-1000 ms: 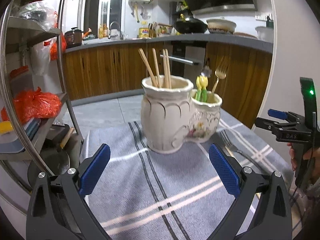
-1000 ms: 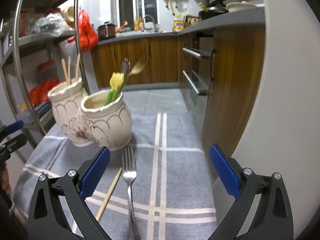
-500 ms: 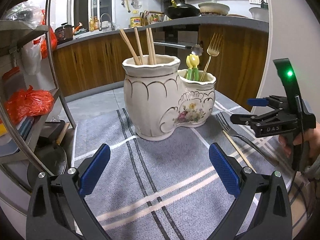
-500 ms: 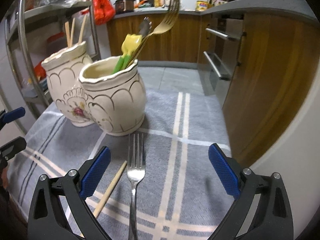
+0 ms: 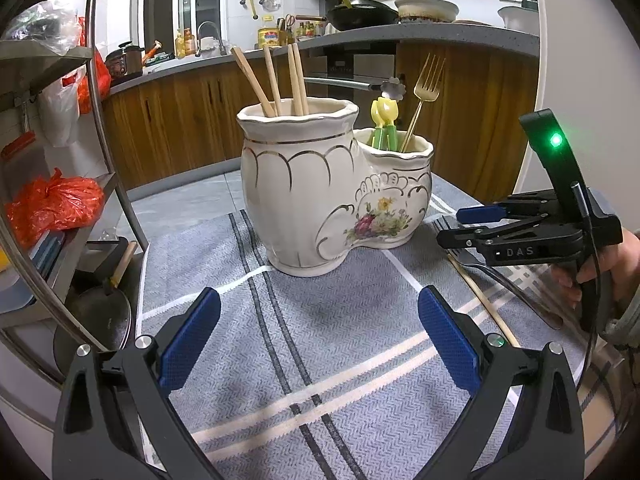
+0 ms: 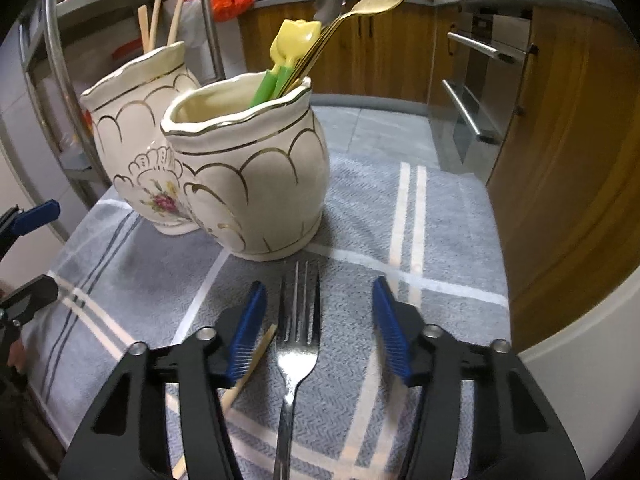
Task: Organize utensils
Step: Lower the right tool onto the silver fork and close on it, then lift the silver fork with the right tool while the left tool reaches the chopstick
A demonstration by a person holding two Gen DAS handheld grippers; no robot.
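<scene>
A cream two-pot ceramic holder [image 5: 312,200] [image 6: 248,184] stands on a grey striped cloth [image 5: 320,320]. Its tall pot holds wooden chopsticks [image 5: 280,80]; the low pot holds a gold fork [image 6: 360,4] and yellow-green utensils [image 5: 384,124]. In front of the low pot a silver fork [image 6: 298,344] [image 5: 516,284] lies flat, with a loose chopstick [image 6: 248,372] beside it. My right gripper [image 6: 320,336] [image 5: 452,226] straddles the fork's head. Its jaws are closing and the pads stand clear of the fork. My left gripper [image 5: 318,344] hangs open before the tall pot, holding nothing.
A metal shelf rack [image 5: 100,120] with red bags stands left of the table. Wooden cabinets and an oven [image 6: 480,92] run along the back and right. A white wall [image 6: 580,360] is close on the right, just past the cloth's edge.
My right gripper came down and forward over the silver fork, and its jaws narrowed around the fork's head. In the left wrist view the holder has drawn somewhat closer.
</scene>
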